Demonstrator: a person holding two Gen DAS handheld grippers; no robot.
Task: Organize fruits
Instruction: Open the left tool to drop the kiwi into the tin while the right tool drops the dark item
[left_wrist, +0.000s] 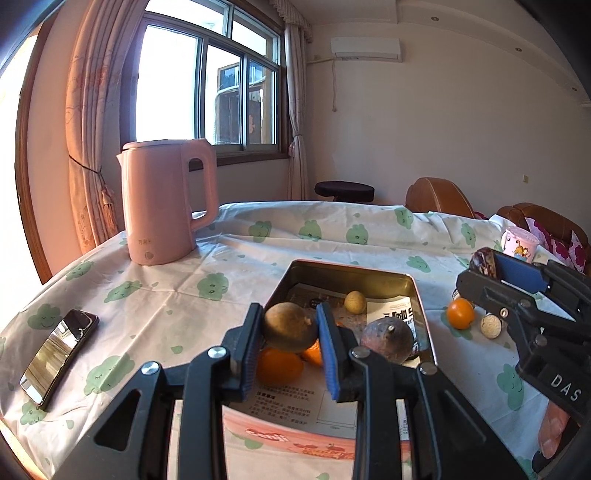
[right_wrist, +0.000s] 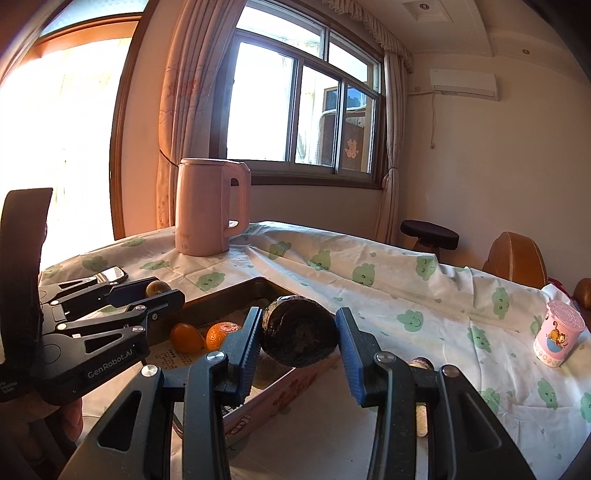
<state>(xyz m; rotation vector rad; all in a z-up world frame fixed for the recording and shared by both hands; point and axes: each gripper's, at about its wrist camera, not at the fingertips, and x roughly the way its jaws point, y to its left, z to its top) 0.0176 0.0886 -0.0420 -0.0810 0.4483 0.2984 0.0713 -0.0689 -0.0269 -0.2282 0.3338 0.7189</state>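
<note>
My left gripper (left_wrist: 289, 313) is shut on a round brown fruit (left_wrist: 290, 328), held over the near end of an open metal tin (left_wrist: 419, 295). In the tin lie two oranges (left_wrist: 279, 365), a small pale yellow fruit (left_wrist: 355, 301) and a purple-brown fruit (left_wrist: 386, 338). My right gripper (right_wrist: 298, 318) is shut on a dark wrinkled fruit (right_wrist: 300, 334) just above the tin's rim (right_wrist: 221, 291). In the right wrist view the left gripper (right_wrist: 167, 290) shows at the left with the brown fruit (right_wrist: 158, 287). An orange (left_wrist: 460, 314) and a small pale fruit (left_wrist: 491, 326) lie on the cloth right of the tin.
A pink kettle (left_wrist: 166, 203) stands at the table's far left, and a phone (left_wrist: 59, 354) lies near the left edge. A pink printed cup (right_wrist: 559, 334) stands at the right. A cloth with green prints (left_wrist: 332, 229) covers the table. Brown chairs (left_wrist: 439, 195) and a dark stool (left_wrist: 343, 190) stand beyond it.
</note>
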